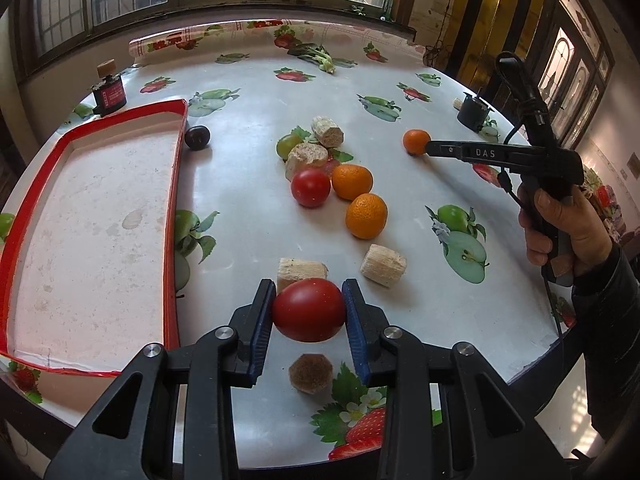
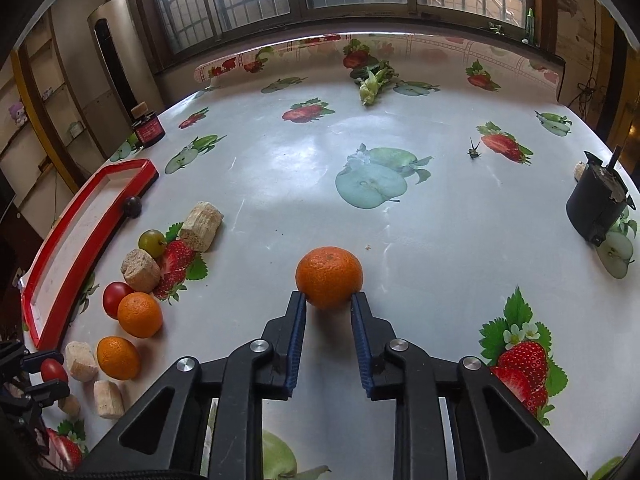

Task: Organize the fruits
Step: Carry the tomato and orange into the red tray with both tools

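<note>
held tomato [image 1: 309, 309]: red, glossy, oval; you have it clamped between your left tongs [image 1: 309, 300].
far orange [image 2: 329, 277]: dimpled, round; the tips of your right tongs [image 2: 329, 300] pinch its near side.
loose fruit: a second tomato [image 1: 310, 187] touches one of two oranges [image 1: 352, 181]; the other [image 1: 366, 216] just beside.
green fruit [image 1: 286, 145]: small, behind them.
dark plum [image 1: 197, 137]: against the red tray [image 1: 173, 184], which you have empty.

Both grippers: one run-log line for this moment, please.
left gripper: shut on tomato | right gripper: tips pinch orange | red tray: no fruit inside
</note>
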A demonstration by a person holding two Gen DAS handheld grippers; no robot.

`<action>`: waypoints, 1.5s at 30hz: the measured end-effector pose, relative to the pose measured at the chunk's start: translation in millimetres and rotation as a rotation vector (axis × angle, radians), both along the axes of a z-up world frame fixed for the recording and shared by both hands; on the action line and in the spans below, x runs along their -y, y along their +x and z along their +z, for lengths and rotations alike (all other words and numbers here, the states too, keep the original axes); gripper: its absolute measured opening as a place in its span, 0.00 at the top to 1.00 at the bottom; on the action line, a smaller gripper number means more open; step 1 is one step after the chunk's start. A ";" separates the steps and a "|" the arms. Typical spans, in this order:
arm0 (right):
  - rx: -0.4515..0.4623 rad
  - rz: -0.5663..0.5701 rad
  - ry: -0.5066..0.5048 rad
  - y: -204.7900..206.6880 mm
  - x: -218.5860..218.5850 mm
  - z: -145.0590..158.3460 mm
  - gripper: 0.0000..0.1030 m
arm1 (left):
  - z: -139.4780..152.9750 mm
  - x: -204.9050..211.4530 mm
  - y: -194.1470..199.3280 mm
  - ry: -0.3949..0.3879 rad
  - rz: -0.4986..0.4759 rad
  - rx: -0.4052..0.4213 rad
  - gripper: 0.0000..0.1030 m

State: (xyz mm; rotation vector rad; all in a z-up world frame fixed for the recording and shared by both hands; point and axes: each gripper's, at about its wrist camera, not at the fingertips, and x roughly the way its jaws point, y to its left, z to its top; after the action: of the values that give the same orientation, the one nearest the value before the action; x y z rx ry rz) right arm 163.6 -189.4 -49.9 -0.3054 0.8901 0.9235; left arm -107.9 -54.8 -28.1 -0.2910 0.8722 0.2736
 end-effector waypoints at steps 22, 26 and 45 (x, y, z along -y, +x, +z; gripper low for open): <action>0.016 -0.016 0.015 -20.4 -9.9 15.9 0.65 | 19.3 -12.2 -25.7 0.001 0.045 0.056 0.69; 0.024 0.030 0.046 -47.9 -13.8 31.3 0.65 | 21.4 -15.2 -32.4 0.004 0.054 0.065 0.69; -0.004 0.249 0.125 -142.2 -68.6 62.9 0.65 | 27.0 -65.4 -78.0 0.015 0.202 0.095 0.69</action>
State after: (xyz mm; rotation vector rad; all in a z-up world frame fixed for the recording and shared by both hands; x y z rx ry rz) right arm 21.3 -120.9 13.1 -0.3113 0.8053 1.2050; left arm -185.9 10.6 -1.1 -0.3761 0.7473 0.4504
